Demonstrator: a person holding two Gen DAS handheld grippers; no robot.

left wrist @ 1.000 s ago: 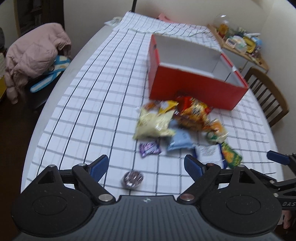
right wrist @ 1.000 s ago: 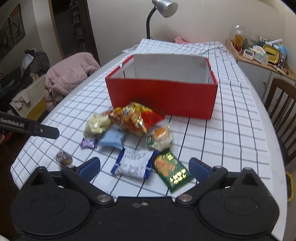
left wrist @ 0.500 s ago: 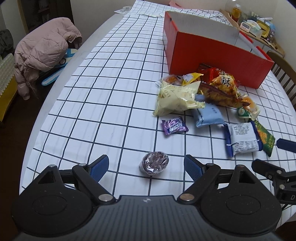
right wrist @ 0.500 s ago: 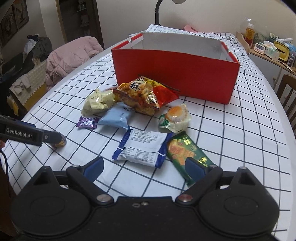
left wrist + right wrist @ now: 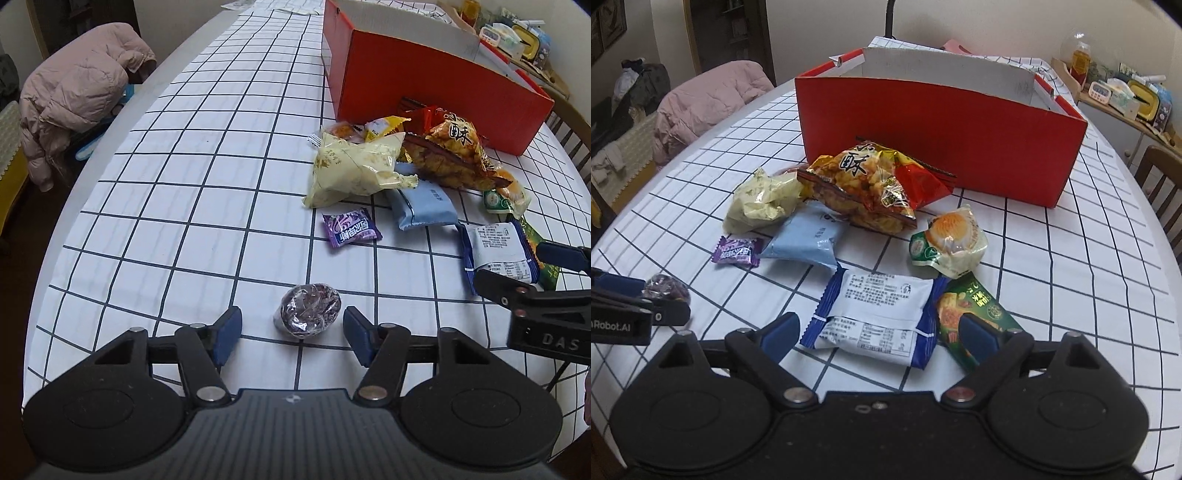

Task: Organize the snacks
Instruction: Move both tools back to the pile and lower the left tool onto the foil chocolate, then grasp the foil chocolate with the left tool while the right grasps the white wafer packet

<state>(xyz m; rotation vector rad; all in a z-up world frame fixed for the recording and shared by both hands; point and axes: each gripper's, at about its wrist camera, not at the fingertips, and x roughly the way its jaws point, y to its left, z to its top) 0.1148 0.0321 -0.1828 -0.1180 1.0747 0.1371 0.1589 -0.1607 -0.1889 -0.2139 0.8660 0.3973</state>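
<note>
Left gripper [image 5: 291, 334] is closing around a foil-wrapped, perhaps chocolate, sweet [image 5: 307, 311] near the table's front edge; right gripper [image 5: 877, 332], spread, is narrowing over the blue-white packet [image 5: 875, 314]

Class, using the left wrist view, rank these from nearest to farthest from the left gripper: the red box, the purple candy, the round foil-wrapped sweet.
1. Round foil-wrapped sweet: just ahead of the closing left gripper.
2. Purple candy: farther ahead, slightly right.
3. Red box: far right.

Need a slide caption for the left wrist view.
Left hand-held gripper closing around a foil-wrapped sweet on the checked tablecloth; snack packets beside the red box.
</note>
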